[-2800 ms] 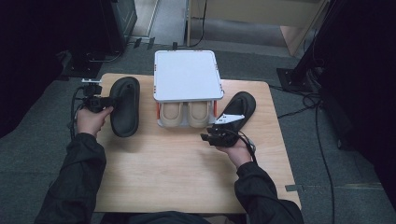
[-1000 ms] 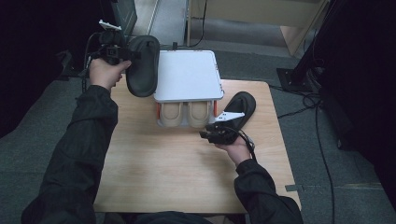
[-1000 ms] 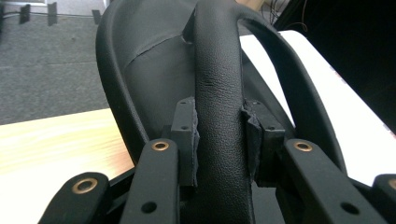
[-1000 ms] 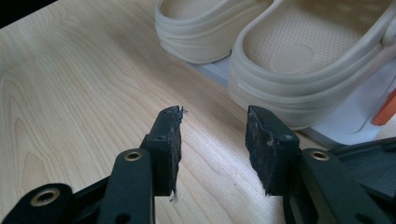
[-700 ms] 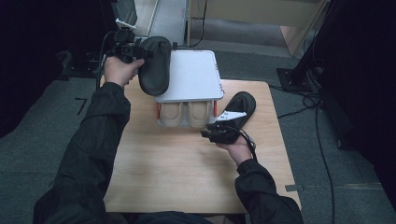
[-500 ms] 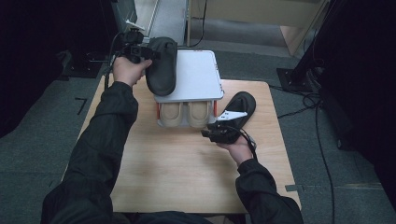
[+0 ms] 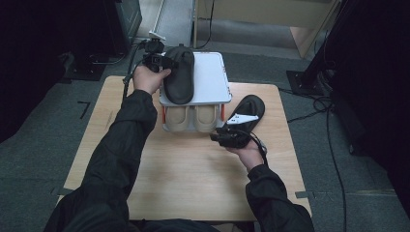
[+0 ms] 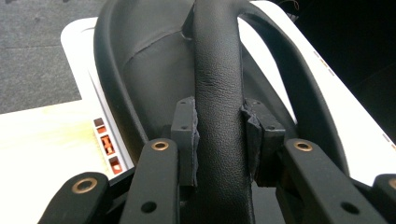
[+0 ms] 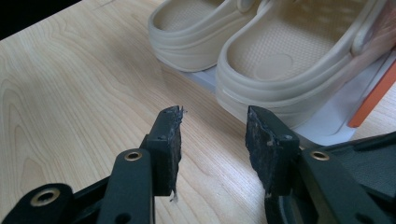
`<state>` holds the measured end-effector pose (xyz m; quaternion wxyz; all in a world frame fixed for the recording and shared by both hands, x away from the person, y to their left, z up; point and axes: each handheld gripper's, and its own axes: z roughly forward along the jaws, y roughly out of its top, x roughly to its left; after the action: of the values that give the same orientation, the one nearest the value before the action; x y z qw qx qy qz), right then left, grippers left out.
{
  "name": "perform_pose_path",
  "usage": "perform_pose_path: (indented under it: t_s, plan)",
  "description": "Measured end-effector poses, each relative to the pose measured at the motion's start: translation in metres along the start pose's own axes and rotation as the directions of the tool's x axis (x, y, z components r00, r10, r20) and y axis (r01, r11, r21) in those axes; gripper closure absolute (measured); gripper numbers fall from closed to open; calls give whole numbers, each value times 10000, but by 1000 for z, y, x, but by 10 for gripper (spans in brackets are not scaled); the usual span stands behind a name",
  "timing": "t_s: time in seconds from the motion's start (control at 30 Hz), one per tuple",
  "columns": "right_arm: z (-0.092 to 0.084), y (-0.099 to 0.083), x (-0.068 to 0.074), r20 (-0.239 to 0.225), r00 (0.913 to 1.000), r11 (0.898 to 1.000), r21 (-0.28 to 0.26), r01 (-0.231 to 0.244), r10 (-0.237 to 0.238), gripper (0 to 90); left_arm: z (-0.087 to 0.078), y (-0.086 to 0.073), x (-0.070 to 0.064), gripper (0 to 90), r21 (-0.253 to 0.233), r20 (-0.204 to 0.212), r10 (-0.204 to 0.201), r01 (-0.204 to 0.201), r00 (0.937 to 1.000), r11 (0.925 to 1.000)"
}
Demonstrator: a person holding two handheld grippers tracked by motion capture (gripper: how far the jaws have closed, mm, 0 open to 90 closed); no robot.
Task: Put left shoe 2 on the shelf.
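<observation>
Your left gripper (image 7: 159, 62) clamps the black shoe's (image 7: 179, 75) strap over the white rack's (image 7: 212, 79) top; your right gripper (image 7: 227, 137) waits, jaws apart and empty, beside the rack. Released off-centre, the shoe could slide off the rack's edge

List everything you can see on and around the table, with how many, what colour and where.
Black clog: one, held over the left of the rack top by its strap.
Second black clog: one, on the table right of the rack.
Beige clogs: two, side by side on the rack's lower shelf.
Shoe rack: one, white top, orange posts, at the table's far middle.
Table: one, light wood.
Left gripper: black, jaws clamped on the strap.
Right gripper: black, jaws open above the table, nothing between them.
</observation>
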<state>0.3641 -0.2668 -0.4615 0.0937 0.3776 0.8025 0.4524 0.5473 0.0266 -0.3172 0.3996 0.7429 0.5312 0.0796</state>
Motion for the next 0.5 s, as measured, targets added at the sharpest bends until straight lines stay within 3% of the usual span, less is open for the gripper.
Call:
perform_pose_path:
  t_s: [0.07,0.27,0.5]
  plan:
    - [0,0,-1,49,10000,10000,1,8,-8,563,2,-2,1,686,16,118,-126,126,9999,9999]
    - [-3,0,-3,168,9998,9999,-70,-87,88,563,2,-2,-1,669,174,-32,145,-144,9999,9997]
    - [-8,-1,-10,349,9992,9995,-245,-201,209,563,-13,-1,0,577,-83,5,364,-364,9993,9993]
